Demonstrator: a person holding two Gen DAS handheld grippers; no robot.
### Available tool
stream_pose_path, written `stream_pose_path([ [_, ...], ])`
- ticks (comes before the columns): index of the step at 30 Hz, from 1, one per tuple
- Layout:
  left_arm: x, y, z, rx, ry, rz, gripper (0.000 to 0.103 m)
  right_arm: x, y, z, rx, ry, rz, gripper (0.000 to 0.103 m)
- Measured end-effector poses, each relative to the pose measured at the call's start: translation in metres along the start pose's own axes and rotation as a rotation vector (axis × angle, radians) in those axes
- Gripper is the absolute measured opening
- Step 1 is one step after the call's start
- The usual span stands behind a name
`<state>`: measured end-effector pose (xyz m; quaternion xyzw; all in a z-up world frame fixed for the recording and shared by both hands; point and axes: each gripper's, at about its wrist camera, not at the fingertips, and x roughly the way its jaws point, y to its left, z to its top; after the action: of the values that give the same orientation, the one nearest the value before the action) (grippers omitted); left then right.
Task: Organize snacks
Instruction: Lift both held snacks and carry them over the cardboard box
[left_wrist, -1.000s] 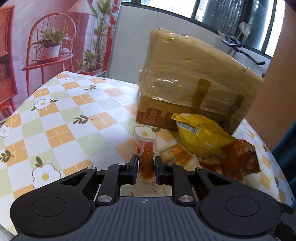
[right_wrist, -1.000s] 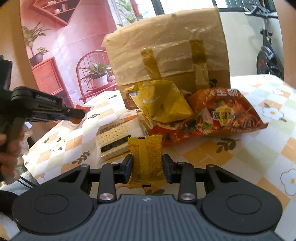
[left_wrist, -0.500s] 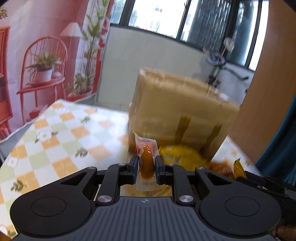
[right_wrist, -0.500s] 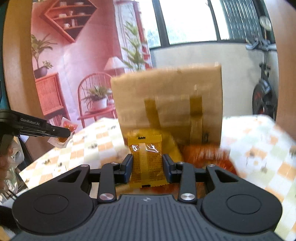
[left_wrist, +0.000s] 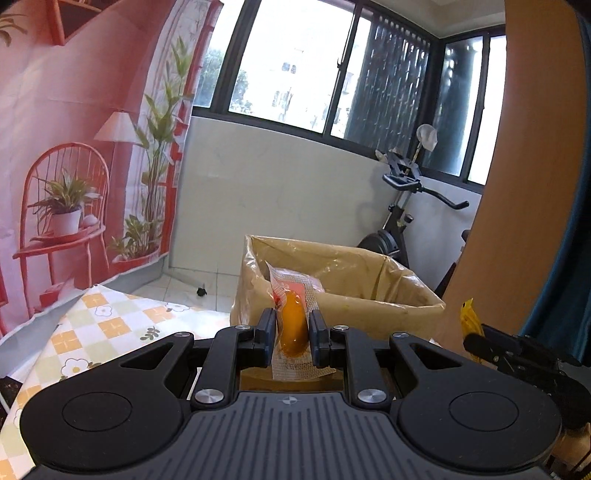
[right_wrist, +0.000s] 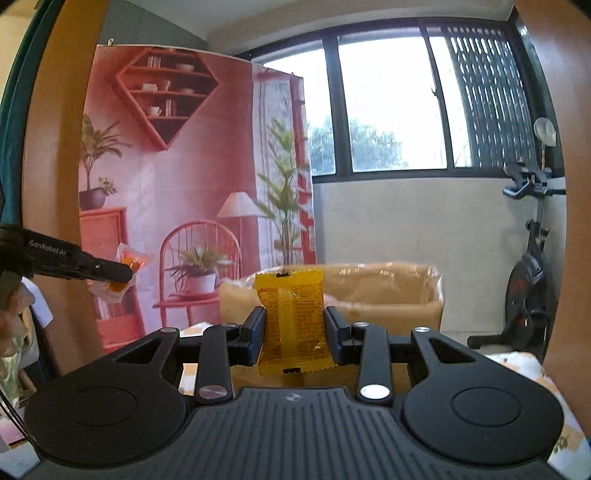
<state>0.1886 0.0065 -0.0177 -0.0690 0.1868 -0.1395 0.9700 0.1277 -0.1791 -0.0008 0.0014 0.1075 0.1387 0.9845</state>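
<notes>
Fingers (left_wrist: 266, 334) of the left gripper (left_wrist: 293, 334) clamp one clear orange-filled sachet (left_wrist: 291, 325), the right gripper (right_wrist: 293, 332) one yellow packet (right_wrist: 291, 321), before one cardboard box (left_wrist: 369, 291).

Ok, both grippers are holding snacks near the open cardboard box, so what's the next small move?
Probably carry both forward over the open plastic-lined cardboard box. The left gripper clamps the clear packet with the orange sausage-shaped snack, the right gripper the yellow foil snack packet; both sit short of the box's rim.
</notes>
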Motion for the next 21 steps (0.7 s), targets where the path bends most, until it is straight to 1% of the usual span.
stream_pose_path([
  [3, 0.012, 0.003, -0.001, -0.012, 0.016, -0.001, 0.02, 0.009, -0.007, -0.001, 0.005, -0.005, -0.012, 0.037],
  [7, 0.028, 0.005, 0.001, -0.013, 0.044, -0.006, 0.02, 0.02, -0.018, -0.008, 0.019, 0.017, -0.019, 0.037],
  [12, 0.044, 0.008, 0.011, -0.02, 0.051, -0.023, 0.02, 0.028, -0.032, -0.011, 0.042, 0.028, -0.029, 0.037],
  [17, 0.066, 0.005, 0.021, -0.023, 0.063, -0.041, 0.02, 0.042, -0.046, -0.004, 0.066, 0.025, -0.038, 0.037],
  [21, 0.091, 0.0, 0.033, -0.019, 0.078, -0.066, 0.02, 0.06, -0.057, 0.006, 0.064, 0.02, -0.037, 0.037],
])
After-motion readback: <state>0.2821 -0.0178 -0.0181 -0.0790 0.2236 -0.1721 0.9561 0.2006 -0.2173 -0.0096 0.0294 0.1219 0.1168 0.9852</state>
